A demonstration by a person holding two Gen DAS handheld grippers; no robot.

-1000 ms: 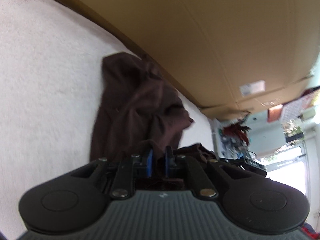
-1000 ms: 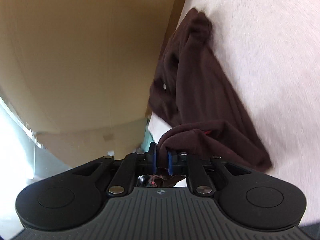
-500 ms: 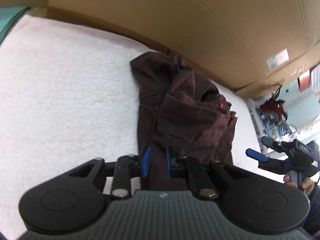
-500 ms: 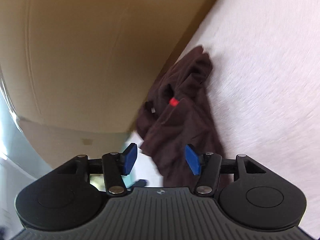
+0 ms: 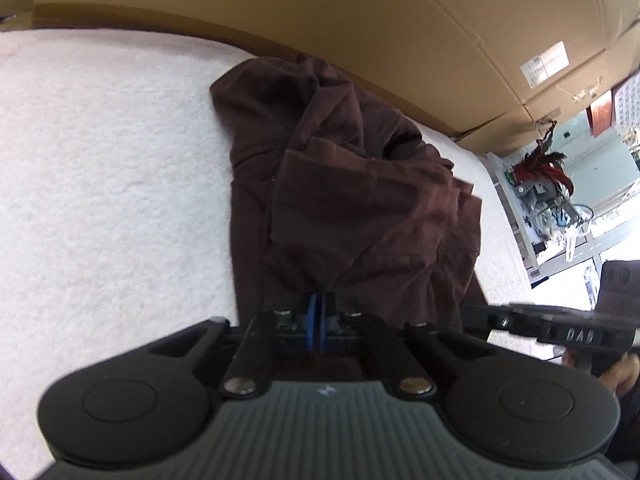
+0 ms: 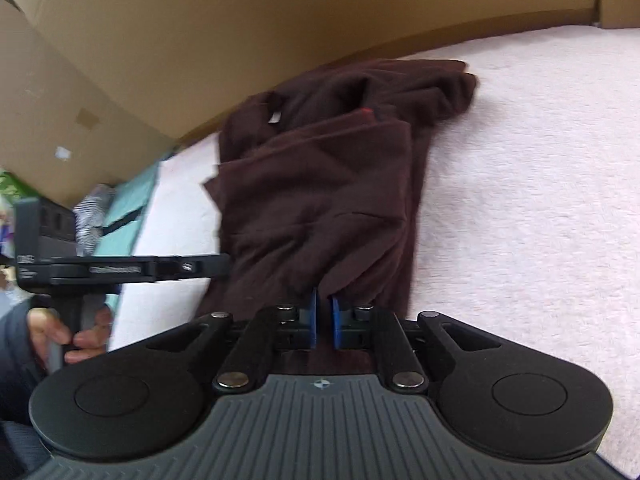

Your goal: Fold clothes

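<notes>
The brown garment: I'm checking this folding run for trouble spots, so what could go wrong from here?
The brown garment is bunched in uneven layers, so pulling may carry creases into the fold. The left gripper and right gripper each pinch only a small bit of the near edge; the cloth could slip out. The garment's far end lies against the cardboard box and might drag on it.

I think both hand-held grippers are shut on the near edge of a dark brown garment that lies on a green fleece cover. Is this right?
Not quite: the fleece cover is white, not green, as both wrist views show. The rest holds: the left hand-held gripper and right hand-held gripper are shut on the dark brown garment.
</notes>
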